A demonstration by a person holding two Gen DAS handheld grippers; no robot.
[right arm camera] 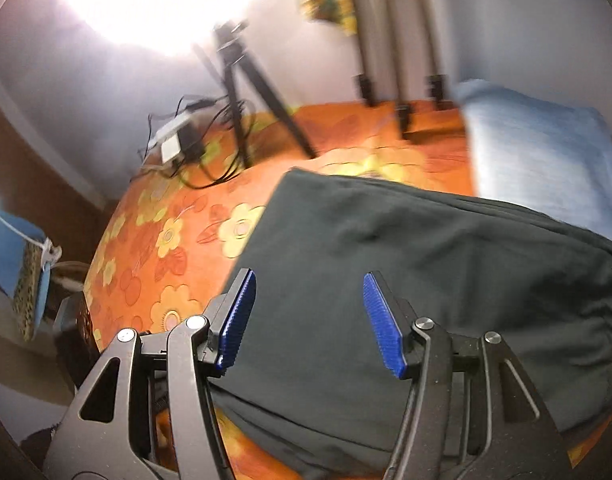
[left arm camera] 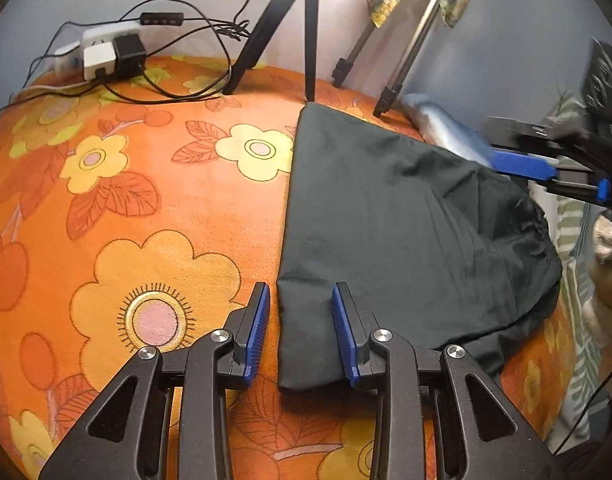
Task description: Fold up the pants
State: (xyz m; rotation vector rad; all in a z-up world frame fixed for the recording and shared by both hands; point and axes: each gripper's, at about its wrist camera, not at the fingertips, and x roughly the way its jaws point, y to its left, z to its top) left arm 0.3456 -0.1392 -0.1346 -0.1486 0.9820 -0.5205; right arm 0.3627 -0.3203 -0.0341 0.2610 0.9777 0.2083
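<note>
Through the left wrist view I see my left gripper (left arm camera: 299,320) spread wide, straddling the near corner of the folded dark green fabric pants (left arm camera: 394,232) on the orange floral bedspread (left arm camera: 125,200); my right gripper (left arm camera: 546,168) hovers blurred at right. The right wrist view shows the right gripper (right arm camera: 310,320) gaping above the pants (right arm camera: 386,264), plus a light blue pillow (right arm camera: 542,160).
</note>
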